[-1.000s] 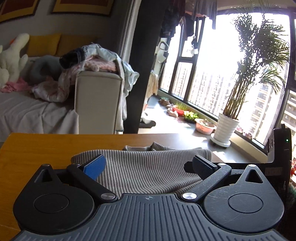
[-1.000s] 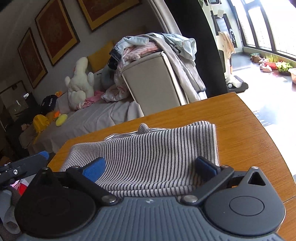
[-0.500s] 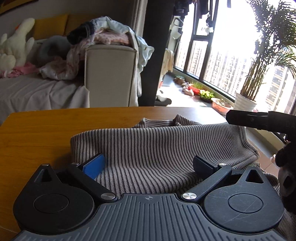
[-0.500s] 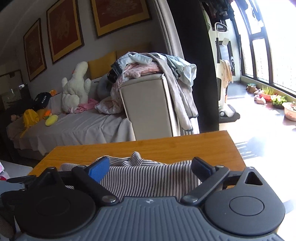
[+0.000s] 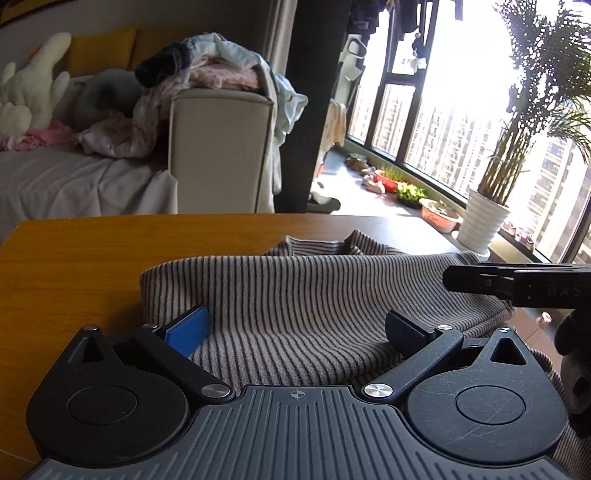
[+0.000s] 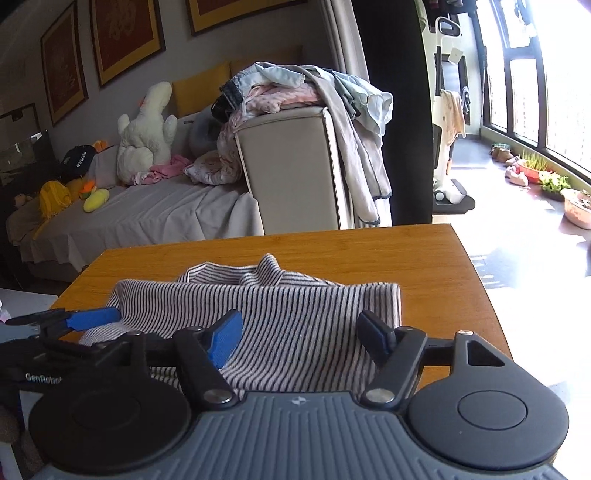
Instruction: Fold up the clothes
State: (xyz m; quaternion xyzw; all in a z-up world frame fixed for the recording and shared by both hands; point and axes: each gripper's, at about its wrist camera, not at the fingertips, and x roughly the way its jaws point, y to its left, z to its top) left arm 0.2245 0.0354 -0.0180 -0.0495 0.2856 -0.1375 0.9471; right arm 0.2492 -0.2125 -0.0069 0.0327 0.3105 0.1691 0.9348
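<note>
A warm orange-brown wooden worktop (image 6: 424, 258) carries a folded grey-and-black striped knit garment (image 6: 303, 317), its ribbed collar bunched up at the far edge.

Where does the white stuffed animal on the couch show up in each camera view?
Left wrist view: white stuffed animal at the far upper left edge.
Right wrist view: white stuffed animal upper left, sitting on the couch.
Shared landmark: the clothes pile on the couch arm, to its right in both.

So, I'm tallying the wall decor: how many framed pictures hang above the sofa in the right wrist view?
3: one at far left, one beside it, and one right of those, cut off by the top edge. More may hang out of frame.
</note>
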